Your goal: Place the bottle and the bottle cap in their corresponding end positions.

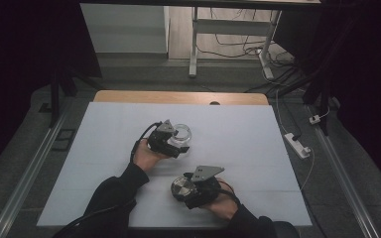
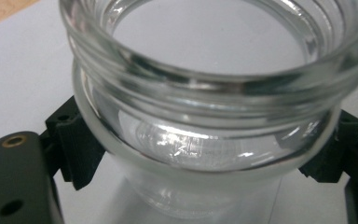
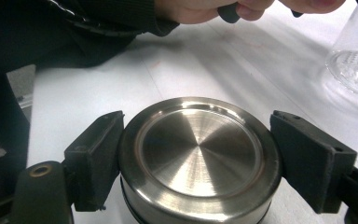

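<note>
While the left gripper [image 1: 174,144] clamps a glass jar [image 1: 182,134] (unlabelled), the right gripper [image 1: 188,191] grips its steel lid [image 1: 181,188].

Glass jar [image 2: 205,93] rim cut off above

The right claw [image 3: 200,161] has its two black jaws pressed against opposite sides of a round steel lid [image 3: 199,161], brushed top up, over the white bench [image 3: 214,65]. Beyond it, a dark sleeve [image 3: 74,32] and a hand [image 3: 200,9] cross the top edge. A glass jar [image 3: 354,60] stands at the far right.
</note>
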The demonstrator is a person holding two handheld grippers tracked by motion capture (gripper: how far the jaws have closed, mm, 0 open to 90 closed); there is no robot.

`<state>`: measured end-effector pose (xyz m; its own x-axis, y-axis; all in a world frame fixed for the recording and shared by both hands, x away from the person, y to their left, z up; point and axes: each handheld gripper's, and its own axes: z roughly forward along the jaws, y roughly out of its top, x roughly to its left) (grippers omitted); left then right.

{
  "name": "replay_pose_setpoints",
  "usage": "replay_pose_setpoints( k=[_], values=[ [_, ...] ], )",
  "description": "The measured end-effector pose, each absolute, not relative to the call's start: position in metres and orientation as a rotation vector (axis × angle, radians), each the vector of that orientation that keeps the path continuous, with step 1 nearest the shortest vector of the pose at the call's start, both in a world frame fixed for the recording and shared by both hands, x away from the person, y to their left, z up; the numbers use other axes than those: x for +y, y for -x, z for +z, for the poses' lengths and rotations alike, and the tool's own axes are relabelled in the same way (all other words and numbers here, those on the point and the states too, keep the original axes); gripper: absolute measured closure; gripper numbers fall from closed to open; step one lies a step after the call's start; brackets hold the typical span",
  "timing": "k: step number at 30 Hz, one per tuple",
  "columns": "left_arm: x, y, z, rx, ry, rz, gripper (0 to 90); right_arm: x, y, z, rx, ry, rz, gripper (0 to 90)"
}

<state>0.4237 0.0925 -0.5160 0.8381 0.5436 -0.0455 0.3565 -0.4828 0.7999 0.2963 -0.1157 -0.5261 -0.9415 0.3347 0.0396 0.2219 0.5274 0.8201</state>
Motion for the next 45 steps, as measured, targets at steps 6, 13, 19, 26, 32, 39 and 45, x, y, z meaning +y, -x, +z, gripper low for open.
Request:
replay_pose_setpoints(
  k=[6,13,19,26,32,39,45],
  values=[
    [0.091,-0.424,-0.521,0.663,-2.139,0.267,15.5,-0.114,-0.298,-0.531,2.648,-0.49,1.36,19.8],
    [0.089,-0.424,-0.525,0.656,-2.15,0.26,15.5,-0.111,-0.3,-0.536,2.683,-0.511,1.304,19.6],
    [0.089,-0.423,-0.526,0.648,-2.152,0.269,15.1,-0.11,-0.303,-0.538,2.716,-0.524,1.252,19.0],
    [0.09,-0.423,-0.525,0.667,-2.144,0.249,14.0,-0.11,-0.302,-0.538,2.717,-0.532,1.239,12.4],
    [0.096,-0.424,-0.519,0.703,-2.109,0.193,7.4,-0.111,-0.302,-0.533,2.7,-0.54,1.277,9.0],
    [0.102,-0.423,-0.519,0.734,-2.1,0.168,3.9,-0.114,-0.3,-0.526,2.677,-0.546,1.314,7.2],
    [0.105,-0.419,-0.516,0.746,-2.107,0.159,1.9,-0.117,-0.299,-0.521,2.668,-0.551,1.33,6.2]
  ],
)
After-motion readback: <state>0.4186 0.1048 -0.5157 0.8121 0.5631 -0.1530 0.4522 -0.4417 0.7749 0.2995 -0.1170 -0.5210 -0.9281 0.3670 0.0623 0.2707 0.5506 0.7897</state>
